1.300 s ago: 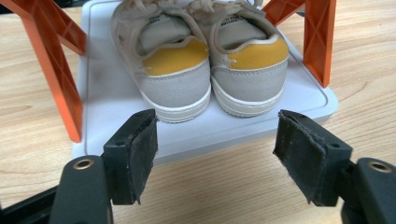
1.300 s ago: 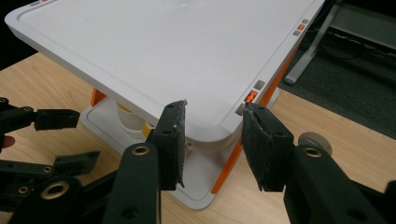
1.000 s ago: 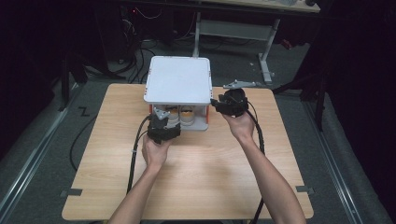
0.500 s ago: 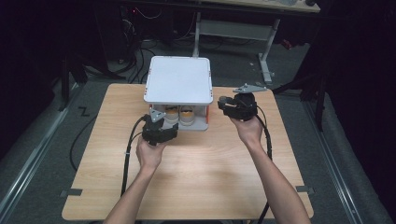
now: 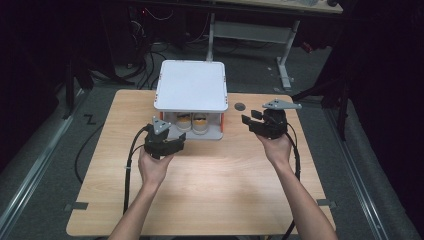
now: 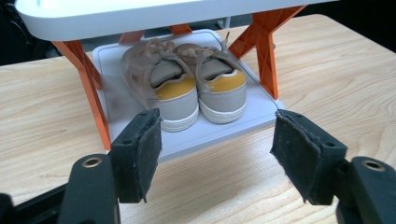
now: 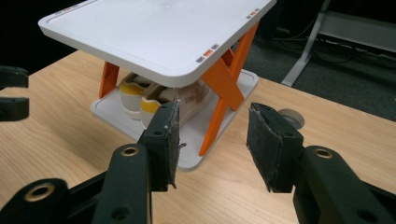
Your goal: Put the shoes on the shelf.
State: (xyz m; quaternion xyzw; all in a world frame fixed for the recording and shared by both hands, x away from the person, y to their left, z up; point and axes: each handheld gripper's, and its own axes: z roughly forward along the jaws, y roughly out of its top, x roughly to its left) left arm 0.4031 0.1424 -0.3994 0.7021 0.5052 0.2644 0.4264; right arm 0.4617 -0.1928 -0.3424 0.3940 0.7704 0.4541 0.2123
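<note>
Here the left gripper (image 6: 217, 154), jaws apart and empty, faced the sneakers' (image 6: 184, 91) heels on the rack's lower shelf (image 6: 205, 133), nearer than the right gripper (image 7: 212, 140). That one, likewise gaping, stood off the rack's corner.

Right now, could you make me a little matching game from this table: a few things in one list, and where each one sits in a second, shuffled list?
Things:
1. pair of shoes
2. left claw
3. right claw
4. white top shelf

Places:
A. beside the rack's right end
B. resting on orange legs
C. on the rack's lower tray
D. at the rack's front left corner

Pairs: 1-C, 2-D, 3-A, 4-B
</note>
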